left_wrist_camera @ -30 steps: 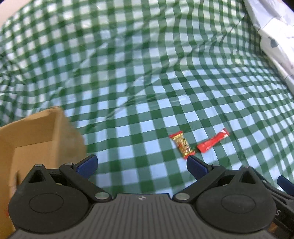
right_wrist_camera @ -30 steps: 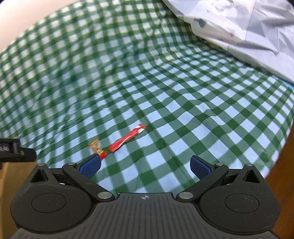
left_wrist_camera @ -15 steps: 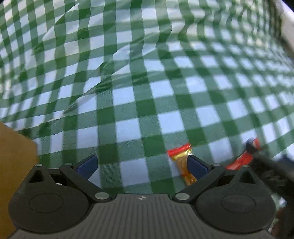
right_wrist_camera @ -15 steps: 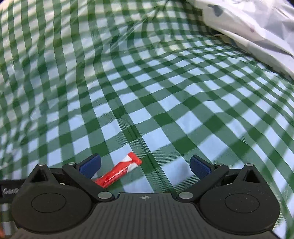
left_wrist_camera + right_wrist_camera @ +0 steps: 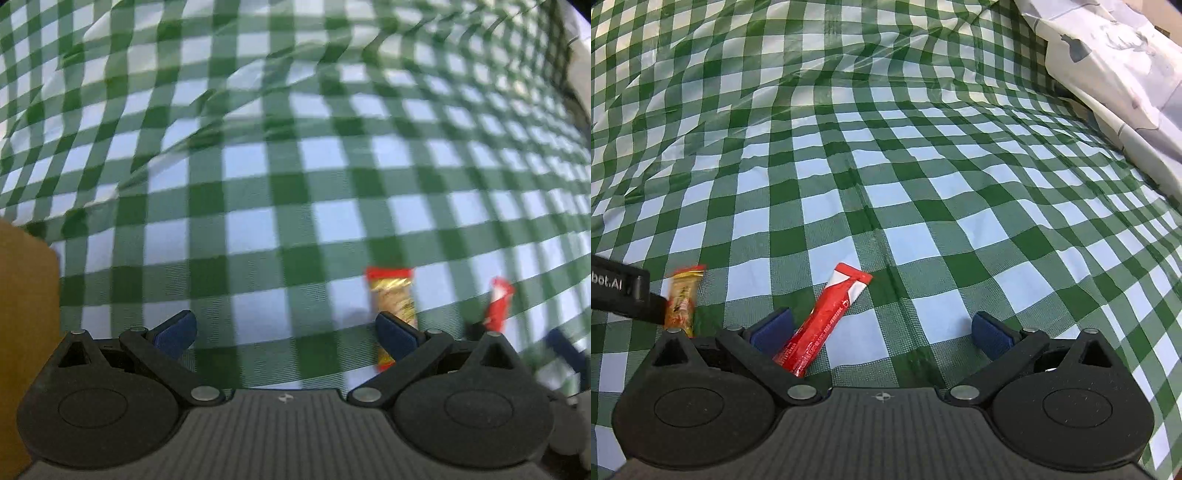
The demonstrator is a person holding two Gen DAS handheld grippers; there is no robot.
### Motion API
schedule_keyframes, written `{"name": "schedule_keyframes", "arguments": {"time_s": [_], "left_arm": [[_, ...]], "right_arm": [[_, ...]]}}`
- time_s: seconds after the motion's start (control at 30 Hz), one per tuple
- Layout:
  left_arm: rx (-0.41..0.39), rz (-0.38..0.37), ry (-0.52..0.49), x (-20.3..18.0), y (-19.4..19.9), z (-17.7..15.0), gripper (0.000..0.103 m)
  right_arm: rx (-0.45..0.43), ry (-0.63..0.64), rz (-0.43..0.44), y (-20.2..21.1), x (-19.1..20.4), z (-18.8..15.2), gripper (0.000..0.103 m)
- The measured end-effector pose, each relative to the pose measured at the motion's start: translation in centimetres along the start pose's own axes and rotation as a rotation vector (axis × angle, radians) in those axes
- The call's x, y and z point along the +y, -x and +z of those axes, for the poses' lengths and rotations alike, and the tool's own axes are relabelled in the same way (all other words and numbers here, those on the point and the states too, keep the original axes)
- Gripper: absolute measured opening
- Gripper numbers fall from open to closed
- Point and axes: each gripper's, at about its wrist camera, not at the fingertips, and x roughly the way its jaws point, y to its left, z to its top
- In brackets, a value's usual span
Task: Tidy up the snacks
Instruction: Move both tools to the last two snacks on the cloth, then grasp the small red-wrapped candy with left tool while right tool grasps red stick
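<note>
A gold snack bar with red ends (image 5: 392, 308) lies on the green checked cloth, just at the right finger of my open left gripper (image 5: 284, 330). It also shows in the right wrist view (image 5: 680, 300). A long red snack stick (image 5: 825, 319) lies flat between the fingers of my open right gripper (image 5: 881, 330), close to its left finger (image 5: 772, 329). In the left wrist view the red stick (image 5: 498, 304) is at the right. Both grippers are low over the cloth and empty.
A brown cardboard box (image 5: 26, 332) stands at the left edge of the left wrist view. A white printed bag (image 5: 1115, 74) lies at the far right. The body of the left gripper (image 5: 620, 291) enters the right wrist view from the left.
Both grippers have moved down and forward toward the snacks. The gold bar now sits at the left gripper's right finger, and the red stick has come between the right gripper's fingers.
</note>
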Motion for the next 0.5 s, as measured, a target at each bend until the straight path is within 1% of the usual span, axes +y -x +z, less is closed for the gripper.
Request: {"name": "schedule_keyframes", "arguments": {"time_s": [0.07, 0.1, 0.17, 0.23, 0.27, 0.3, 0.37, 0.43, 0.47, 0.5], "left_arm": [[-0.024, -0.024, 0.008, -0.3, 0.7, 0.2, 0.103], [-0.023, -0.034, 0.007, -0.7, 0.7, 0.4, 0.103], [-0.001, -0.043, -0.012, -1.7, 0.1, 0.6, 0.103], [0.034, -0.046, -0.031, -2.5, -0.9, 0.5, 0.103], [0.056, -0.039, -0.038, -2.8, -1.5, 0.4, 0.103], [0.053, -0.024, -0.051, -3.1, -1.8, 0.1, 0.103], [0.02, 0.009, -0.091, -3.7, -1.7, -0.3, 0.103], [0.008, 0.003, -0.107, -3.8, -1.4, -0.5, 0.102], [0.002, 0.002, -0.111, -3.7, -1.2, -0.7, 0.095], [-0.017, 0.008, -0.117, -3.9, -0.8, -1.0, 0.089]], "right_arm": [[0.008, -0.023, -0.012, 0.2, -0.3, -0.2, 0.101], [0.008, -0.038, -0.023, 0.3, -0.6, -0.3, 0.102], [0.005, -0.059, -0.029, 0.5, -1.0, -0.5, 0.102], [-0.004, -0.051, -0.03, 0.6, -1.1, -0.8, 0.102], [-0.008, -0.045, -0.032, 0.6, -1.0, -0.8, 0.102], [-0.011, -0.042, -0.032, 0.6, -1.0, -0.9, 0.102], [-0.018, -0.036, -0.031, 0.5, -1.0, -0.9, 0.102], [-0.028, -0.028, -0.032, 0.6, -1.0, -1.1, 0.102], [-0.033, -0.026, -0.032, 0.7, -0.9, -1.1, 0.102], [-0.034, -0.022, -0.029, 0.8, -0.9, -1.2, 0.097]]}}
